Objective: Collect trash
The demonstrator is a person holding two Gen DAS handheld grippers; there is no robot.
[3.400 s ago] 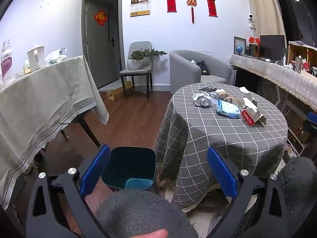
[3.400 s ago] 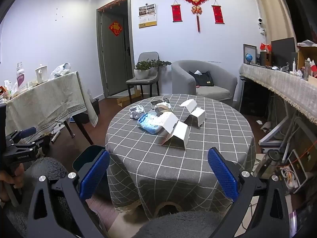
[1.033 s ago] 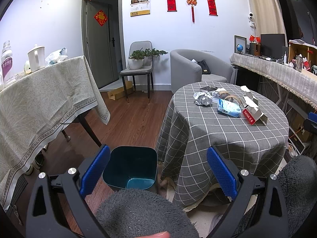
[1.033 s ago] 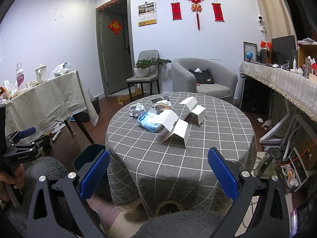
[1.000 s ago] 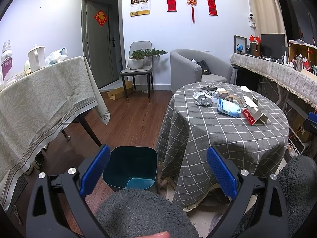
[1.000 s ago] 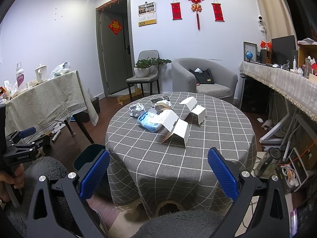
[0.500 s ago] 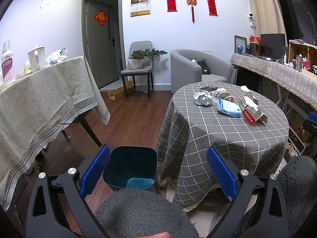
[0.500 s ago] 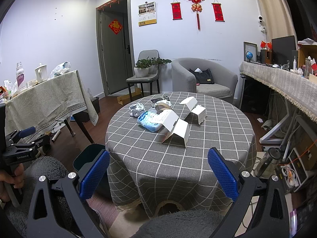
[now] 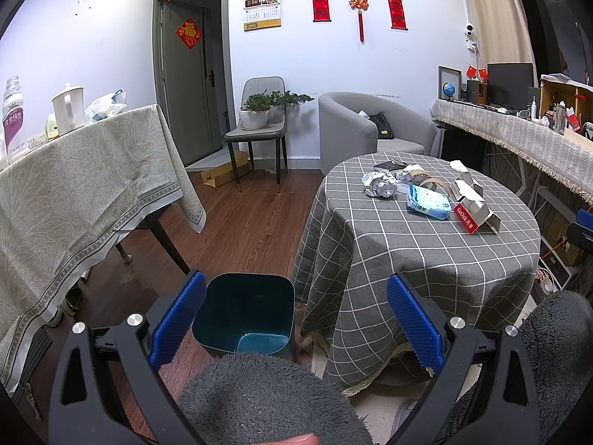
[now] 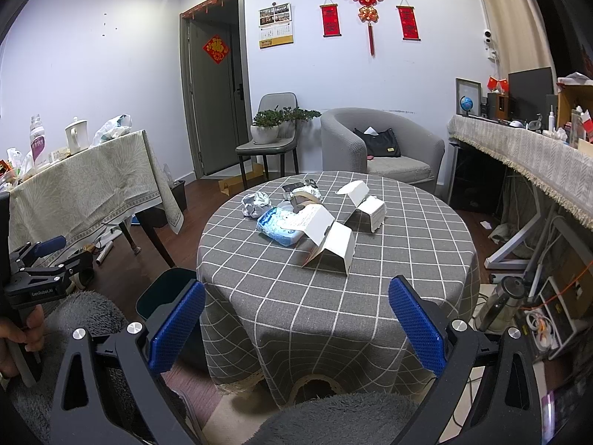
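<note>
Left claw (image 9: 294, 319) and right claw (image 10: 296, 324) gape empty.

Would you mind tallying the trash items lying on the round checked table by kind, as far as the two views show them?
Opened cardboard boxes: 2
Crumpled foil ball: 1
Blue and white packet: 1
Tape roll: 1
Dark flat item at the far edge, kind unclear: 1
Total: 6

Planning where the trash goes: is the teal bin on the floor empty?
Seemingly empty: the left wrist view looks into the teal bin and shows only bare inner walls and floor.
</note>
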